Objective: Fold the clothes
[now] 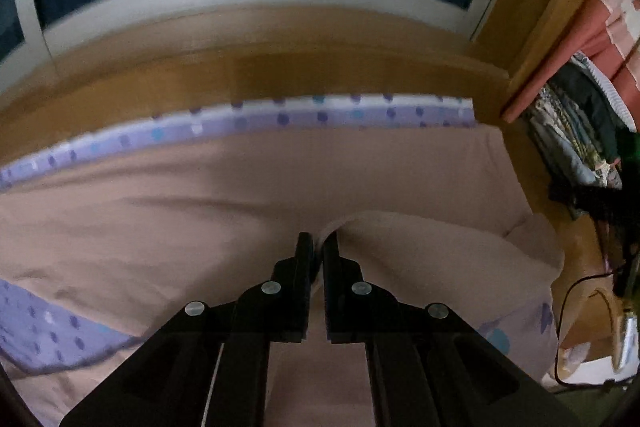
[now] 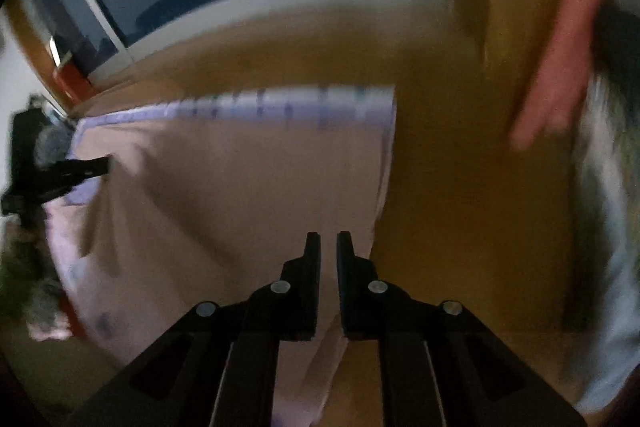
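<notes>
Fabric (image 1: 224, 195), a pale pinkish-beige garment, is lying spread over a purple polka-dot cloth (image 1: 280, 117) on a wooden floor (image 1: 340, 67). In the left wrist view the left gripper (image 1: 318, 241) is pointing down at the garment, its jaws pressed nearly together and pinching a raised fold of the beige fabric at their tips; the cloth is puckering up just right of the fingers. The dotted cloth is showing as a band along the far edge and again at the lower left corner.

In the right wrist view, heavily blurred, the right gripper (image 2: 329, 241) is hanging over the garment's right edge, jaws standing a narrow slit apart; whether fabric is caught between them cannot be told. The left gripper is showing at the far left of this view, tips at the garment's far corner. Clothes pile (image 1: 576, 139) is sitting beside the spread, by a pink curtain (image 1: 560, 67).
</notes>
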Available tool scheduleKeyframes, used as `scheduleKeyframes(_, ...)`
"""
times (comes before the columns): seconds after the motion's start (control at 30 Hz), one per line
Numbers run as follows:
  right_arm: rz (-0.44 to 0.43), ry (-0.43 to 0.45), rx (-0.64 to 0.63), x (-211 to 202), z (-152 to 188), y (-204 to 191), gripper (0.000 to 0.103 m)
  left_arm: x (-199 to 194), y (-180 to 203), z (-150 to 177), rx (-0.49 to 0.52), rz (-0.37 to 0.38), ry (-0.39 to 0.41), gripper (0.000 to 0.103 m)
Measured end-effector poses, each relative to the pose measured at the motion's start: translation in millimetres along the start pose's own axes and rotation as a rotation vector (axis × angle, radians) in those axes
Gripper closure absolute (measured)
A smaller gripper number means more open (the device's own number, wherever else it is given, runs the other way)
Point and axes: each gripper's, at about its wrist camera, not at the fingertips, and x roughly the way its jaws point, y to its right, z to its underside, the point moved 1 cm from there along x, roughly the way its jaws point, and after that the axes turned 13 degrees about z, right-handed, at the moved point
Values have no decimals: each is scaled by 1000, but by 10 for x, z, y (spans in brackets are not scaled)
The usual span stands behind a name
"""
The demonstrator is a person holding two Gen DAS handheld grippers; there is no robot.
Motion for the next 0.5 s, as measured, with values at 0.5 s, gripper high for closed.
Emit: scheduleKeyframes(0.5, -5, -48, -75, 210, 325, -216, 66, 14, 142, 186, -3, -95, -54, 99)
